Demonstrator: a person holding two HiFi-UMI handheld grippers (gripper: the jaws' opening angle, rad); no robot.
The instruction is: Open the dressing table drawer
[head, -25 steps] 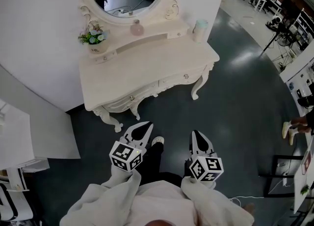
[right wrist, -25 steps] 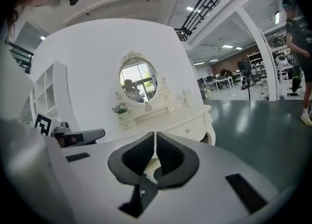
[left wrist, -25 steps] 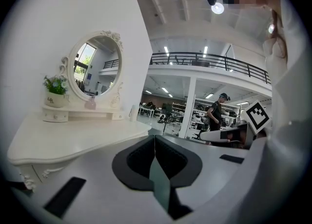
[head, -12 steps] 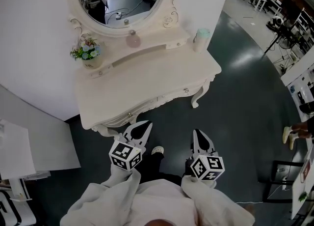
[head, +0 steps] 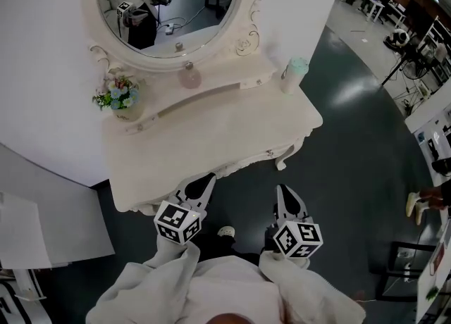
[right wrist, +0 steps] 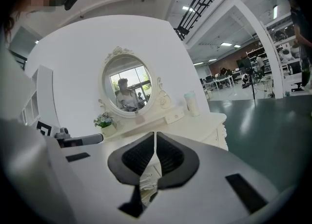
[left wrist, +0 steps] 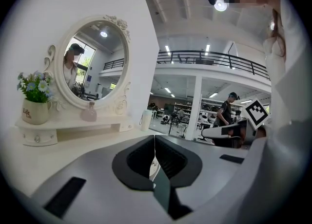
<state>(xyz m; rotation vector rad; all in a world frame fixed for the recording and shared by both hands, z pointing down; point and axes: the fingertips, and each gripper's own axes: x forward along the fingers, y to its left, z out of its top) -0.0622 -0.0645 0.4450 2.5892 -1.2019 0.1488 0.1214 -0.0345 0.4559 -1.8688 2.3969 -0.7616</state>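
The white dressing table stands against the wall ahead. Its drawer fronts sit under the carved front edge, and one small knob shows at the right. My left gripper is shut and empty, with its tips just at the table's front edge, left of centre. In the left gripper view the left gripper points over the tabletop. My right gripper is shut and empty, a little short of the front edge. In the right gripper view the right gripper points at the table, with a drawer front to its right.
An oval mirror tops the table. On its raised shelf stand a flower pot, a pink bottle and a pale green cup. A white partition is at the left. Someone's feet show far right.
The table has drawn closer as I walked toward it. Both grippers have neared its front edge, and the left tips now reach it. The jaws have stayed shut.
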